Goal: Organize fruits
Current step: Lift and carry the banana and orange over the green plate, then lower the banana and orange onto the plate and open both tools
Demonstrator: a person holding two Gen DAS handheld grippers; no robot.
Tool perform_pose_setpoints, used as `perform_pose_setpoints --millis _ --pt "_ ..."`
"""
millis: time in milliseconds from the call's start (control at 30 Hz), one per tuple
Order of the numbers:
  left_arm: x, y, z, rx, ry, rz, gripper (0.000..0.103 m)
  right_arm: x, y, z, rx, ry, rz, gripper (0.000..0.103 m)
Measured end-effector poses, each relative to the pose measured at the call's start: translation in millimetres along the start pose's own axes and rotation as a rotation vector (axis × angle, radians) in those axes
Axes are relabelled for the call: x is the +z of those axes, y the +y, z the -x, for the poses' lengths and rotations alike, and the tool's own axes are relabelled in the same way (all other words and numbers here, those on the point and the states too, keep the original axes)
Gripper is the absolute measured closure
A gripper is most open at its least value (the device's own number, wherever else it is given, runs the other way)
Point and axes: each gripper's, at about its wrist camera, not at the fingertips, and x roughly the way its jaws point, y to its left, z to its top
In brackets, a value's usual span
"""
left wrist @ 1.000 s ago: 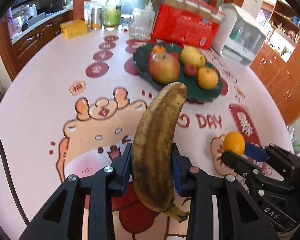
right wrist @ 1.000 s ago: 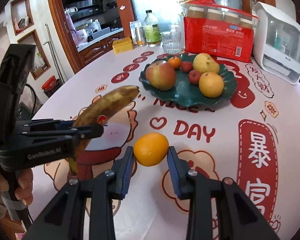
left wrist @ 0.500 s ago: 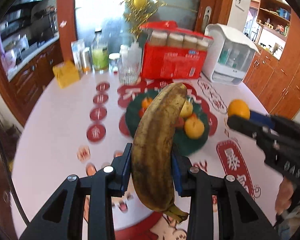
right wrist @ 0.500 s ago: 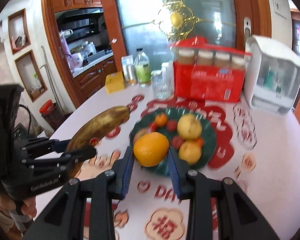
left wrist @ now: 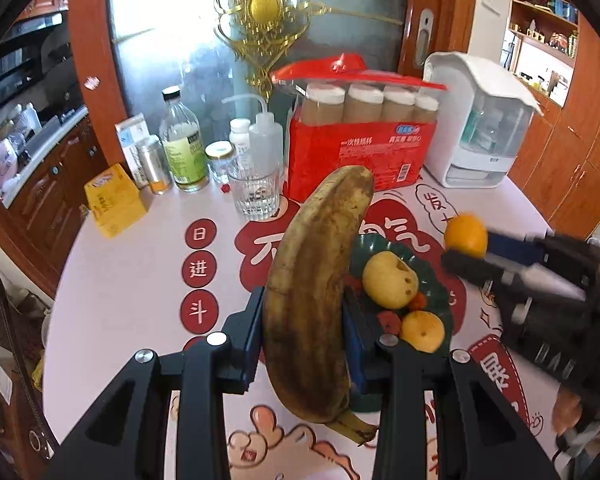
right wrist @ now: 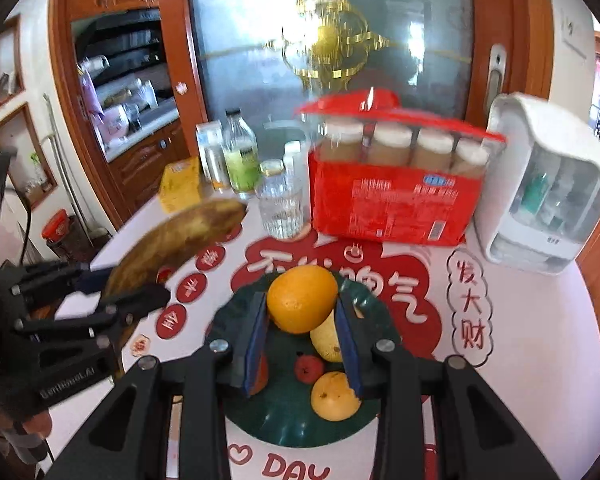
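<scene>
My left gripper (left wrist: 306,344) is shut on a brown-spotted banana (left wrist: 316,292) and holds it upright in the air, left of the green fruit plate (left wrist: 436,280). My right gripper (right wrist: 302,332) is shut on an orange (right wrist: 302,302) and holds it above the plate (right wrist: 300,420). The plate holds a yellow pear (left wrist: 388,280), an orange fruit (right wrist: 334,396) and a small red fruit (right wrist: 309,367). The left gripper and banana (right wrist: 180,244) show at the left of the right wrist view. The right gripper's orange (left wrist: 465,236) shows at the right of the left wrist view.
Behind the plate stand a drinking glass (left wrist: 254,194), a red pack of paper cups (left wrist: 360,148), a white dispenser (left wrist: 480,128), bottles (left wrist: 182,144) and a yellow box (left wrist: 114,200). The printed tablecloth (left wrist: 132,280) covers the table; wooden cabinets lie beyond its edges.
Both grippers have risen and moved forward with their fruit. The orange was lifted off the tablecloth and now hangs over the plate; the banana is higher and closer to the plate.
</scene>
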Motion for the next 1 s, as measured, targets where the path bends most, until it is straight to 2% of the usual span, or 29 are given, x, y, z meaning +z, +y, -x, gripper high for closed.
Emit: perform_pose_setpoints --millis 300,500,700,1000 --pt "-2 10 -84 -0.063 0.127 0.025 0.069 -47 13 -76 -0.001 0.190 0.053 0.069" --pt "-3 8 -120 -0.118 0.200 0.042 0.069 -67 13 -97 0.002 0.239 0.051 0.069" --pt "2 -5 -142 -0.163 0.266 0.070 0.069 -70 10 -99 0.015 0.227 0.047 0.069" --pt "-2 -21 -152 -0.136 0.274 0.046 0.068 -81 15 -89 0.031 0.174 0.091 0.065"
